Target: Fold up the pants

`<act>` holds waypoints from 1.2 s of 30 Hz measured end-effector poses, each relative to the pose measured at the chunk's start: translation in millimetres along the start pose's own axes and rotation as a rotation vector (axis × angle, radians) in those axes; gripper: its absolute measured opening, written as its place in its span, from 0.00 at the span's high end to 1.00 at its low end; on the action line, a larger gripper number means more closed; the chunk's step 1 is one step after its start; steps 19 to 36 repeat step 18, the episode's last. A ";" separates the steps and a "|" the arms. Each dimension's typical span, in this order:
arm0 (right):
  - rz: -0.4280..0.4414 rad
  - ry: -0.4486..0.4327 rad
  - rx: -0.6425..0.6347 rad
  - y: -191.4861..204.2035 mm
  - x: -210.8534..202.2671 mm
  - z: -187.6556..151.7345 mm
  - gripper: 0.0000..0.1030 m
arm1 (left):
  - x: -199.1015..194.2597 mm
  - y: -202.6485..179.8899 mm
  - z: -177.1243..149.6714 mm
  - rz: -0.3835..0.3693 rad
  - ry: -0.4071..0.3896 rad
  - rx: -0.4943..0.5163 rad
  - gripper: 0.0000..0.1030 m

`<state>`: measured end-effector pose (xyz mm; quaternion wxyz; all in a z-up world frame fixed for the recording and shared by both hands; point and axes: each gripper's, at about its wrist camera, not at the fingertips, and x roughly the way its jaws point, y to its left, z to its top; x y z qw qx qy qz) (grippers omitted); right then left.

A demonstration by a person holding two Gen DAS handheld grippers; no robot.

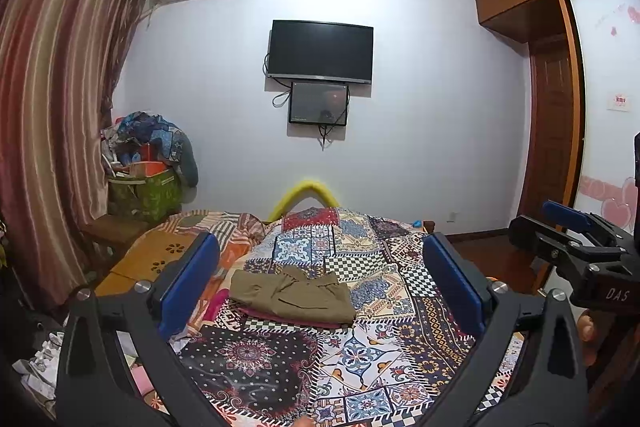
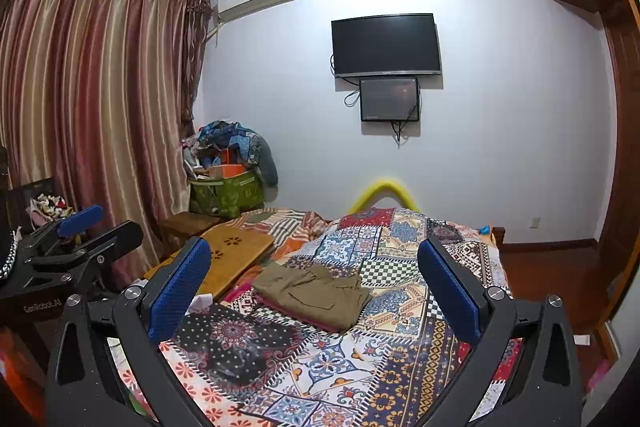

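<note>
Olive-brown pants (image 1: 294,297) lie folded into a compact rectangle on the patchwork bedspread (image 1: 352,355), resting on a pink-red folded item whose edge shows beneath. In the right wrist view the same pants (image 2: 316,293) sit mid-bed. My left gripper (image 1: 320,283) is open, raised above the near end of the bed, blue pads wide apart and nothing between them. My right gripper (image 2: 316,291) is open and empty too, held back from the pants. Each gripper shows at the edge of the other's view: the right gripper (image 1: 568,239) at right, the left gripper (image 2: 76,235) at left.
A yellow wooden board (image 2: 236,247) lies on the bed's left side. A green bin piled with clothes (image 2: 226,183) stands by the striped curtain (image 2: 92,99). A TV (image 2: 386,45) and a smaller screen hang on the far wall. A wooden wardrobe (image 1: 556,99) fills the right.
</note>
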<state>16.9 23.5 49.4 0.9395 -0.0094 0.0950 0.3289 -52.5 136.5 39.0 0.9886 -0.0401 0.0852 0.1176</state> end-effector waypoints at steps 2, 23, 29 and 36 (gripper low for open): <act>-0.003 -0.002 0.001 -0.3 0.3 -0.4 0.00 | 1.8 -0.7 0.2 -0.012 0.010 -0.002 0.00; -0.008 0.004 0.012 -2.8 -0.7 -1.3 0.00 | 3.9 -6.1 -2.7 -0.021 0.019 0.012 0.00; -0.008 0.004 0.012 -2.8 -0.7 -1.3 0.00 | 3.9 -6.1 -2.7 -0.021 0.019 0.012 0.00; -0.008 0.004 0.012 -2.8 -0.7 -1.3 0.00 | 3.9 -6.1 -2.7 -0.021 0.019 0.012 0.00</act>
